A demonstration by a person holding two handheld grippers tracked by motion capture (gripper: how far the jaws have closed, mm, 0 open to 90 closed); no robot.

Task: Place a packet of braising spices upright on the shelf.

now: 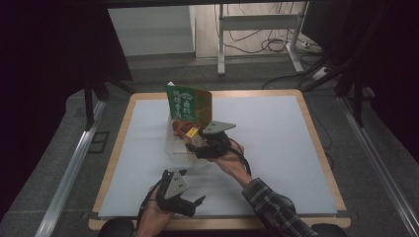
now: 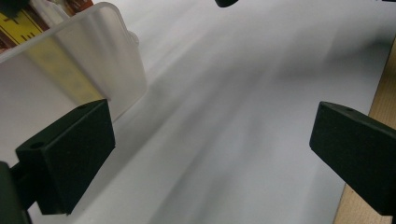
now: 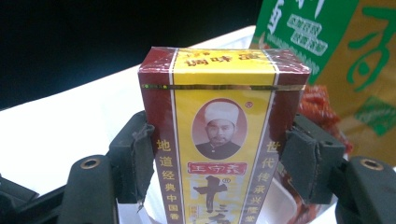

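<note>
The right gripper (image 3: pixel 219 158) pinches a yellow-and-maroon spice box (image 3: pixel 219 135) by its sides, upright over the translucent plastic bin (image 1: pixel 174 145), seemingly to lower it in, while the left gripper (image 2: pixel 210 154), jaws spread and empty, waits near the table's (image 1: pixel 276 148) front edge.

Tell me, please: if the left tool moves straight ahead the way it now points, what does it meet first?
Probably nothing: ahead of the left tool, open, lies only the white mat. The translucent container stands just off its left side.
</note>
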